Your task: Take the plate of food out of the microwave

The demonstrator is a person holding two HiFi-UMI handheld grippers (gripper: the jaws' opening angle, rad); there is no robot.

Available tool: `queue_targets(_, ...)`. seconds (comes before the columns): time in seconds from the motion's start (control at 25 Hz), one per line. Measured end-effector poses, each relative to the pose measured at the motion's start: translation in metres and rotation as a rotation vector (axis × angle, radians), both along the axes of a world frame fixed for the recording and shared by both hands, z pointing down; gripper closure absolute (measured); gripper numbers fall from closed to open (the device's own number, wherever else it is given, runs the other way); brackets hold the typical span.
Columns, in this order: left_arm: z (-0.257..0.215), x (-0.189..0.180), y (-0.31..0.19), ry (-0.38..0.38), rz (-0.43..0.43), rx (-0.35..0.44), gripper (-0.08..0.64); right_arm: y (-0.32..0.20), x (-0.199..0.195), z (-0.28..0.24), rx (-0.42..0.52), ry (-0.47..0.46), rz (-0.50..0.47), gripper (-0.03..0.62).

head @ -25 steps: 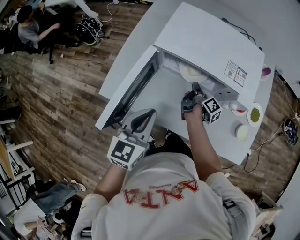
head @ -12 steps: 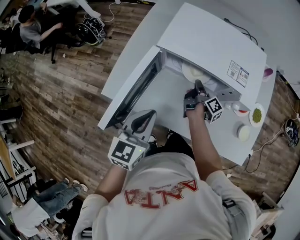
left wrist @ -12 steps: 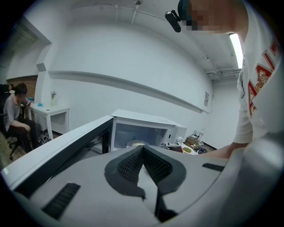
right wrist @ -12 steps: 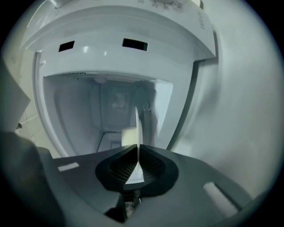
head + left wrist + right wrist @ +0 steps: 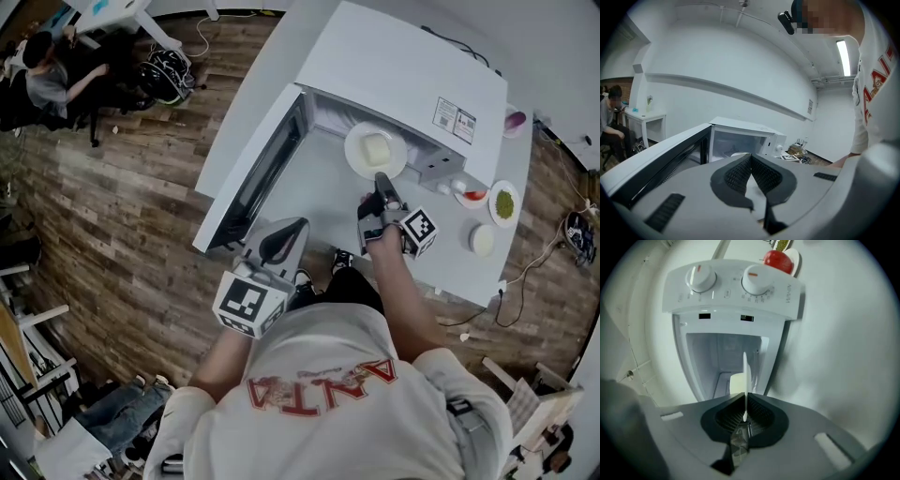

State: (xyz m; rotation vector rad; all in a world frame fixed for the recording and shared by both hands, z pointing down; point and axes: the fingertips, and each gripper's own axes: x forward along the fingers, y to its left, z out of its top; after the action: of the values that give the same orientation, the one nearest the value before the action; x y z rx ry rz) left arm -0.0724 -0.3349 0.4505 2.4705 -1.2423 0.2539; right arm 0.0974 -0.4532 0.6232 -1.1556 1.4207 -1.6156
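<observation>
- The right gripper (image 5: 380,178) has its jaws nearly together, pinched on the near rim of the plate (image 5: 354,150). The right gripper view shows that rim edge-on, as a thin white line clamped between the pads.
- From those fingers the plate stretches straight ahead towards the microwave (image 5: 403,66). The pale block of food (image 5: 376,148) sits on it just past the fingertips. The plate is round, so it has no long axis, and all its weight hangs beyond the grip.
- The plate shows just in front of the microwave's roof edge, at the mouth of the opening. I judge the coming move to be a pull straight back along the fingers' own line, with the plate kept flat so the food does not slide.
- The left gripper (image 5: 281,239) is closed with nothing between its jaws. It is held well back and to the side, beside the open door (image 5: 253,159), so the right hand is much the nearer.
- The head view gives the flat round plate and its place before the opening. The right gripper view alone proves the pinch, and also shows the two knobs (image 5: 757,280) beyond the fingers.
- The left gripper view shows only its own shut jaws, with the open cavity far ahead.
</observation>
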Motion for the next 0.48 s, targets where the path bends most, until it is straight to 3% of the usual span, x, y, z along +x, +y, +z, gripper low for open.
queue_targets(0.24,-0.006,0.02,0.022,0.016,0.107,0.021,0.551,0.076,0.013,0.01,-0.041,0.014,0.009,0.575)
queue_targets(0.48,-0.003,0.044,0.05,0.022,0.203,0.022,0.551,0.134,0.052,0.034,-0.099,0.016,0.112,0.574)
